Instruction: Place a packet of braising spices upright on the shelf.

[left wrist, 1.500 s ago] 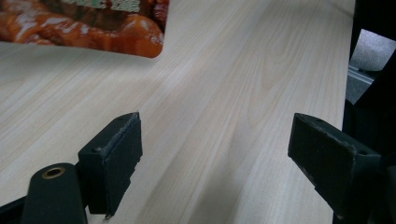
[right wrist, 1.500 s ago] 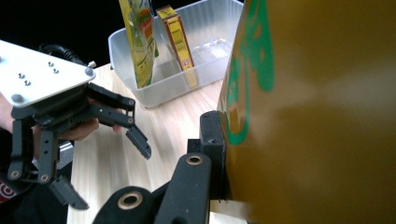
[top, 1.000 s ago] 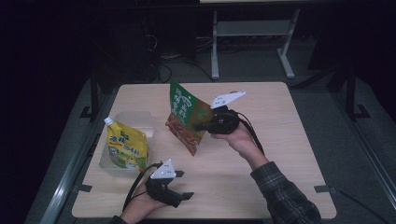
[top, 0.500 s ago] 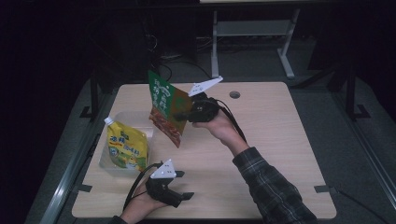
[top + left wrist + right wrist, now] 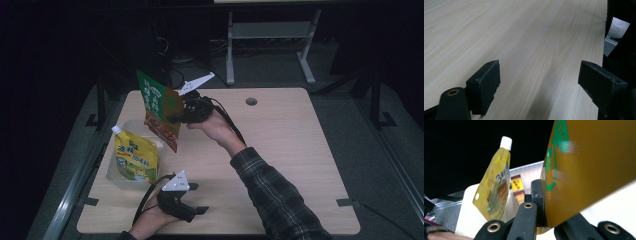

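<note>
Item 1: right gripper (image 5: 176,116), jaws clamping a green/orange snack bag (image 5: 160,107) and holding it up in the air over the table's (image 5: 290,150) far-left part, above a clear tray (image 5: 116,172). High view is giving the whole bag: flat, glossy foil, green top, orange-brown bottom, hanging tilted. Right gripper view is giving the pinch instead: black pad pressing flat on the bag's (image 5: 594,162) orange face w/ green print, plus a side look at item 2.

Item 2: yellow spout pouch (image 5: 134,159) w/ white screw cap, soft plastic, lying in the tray at table's left edge.

Item 3: left gripper (image 5: 200,210), resting at the near edge; left gripper view is showing its jaws standing wide apart, blocky matte-black pads, nothing between, over pale wood-grain tabletop.
</note>
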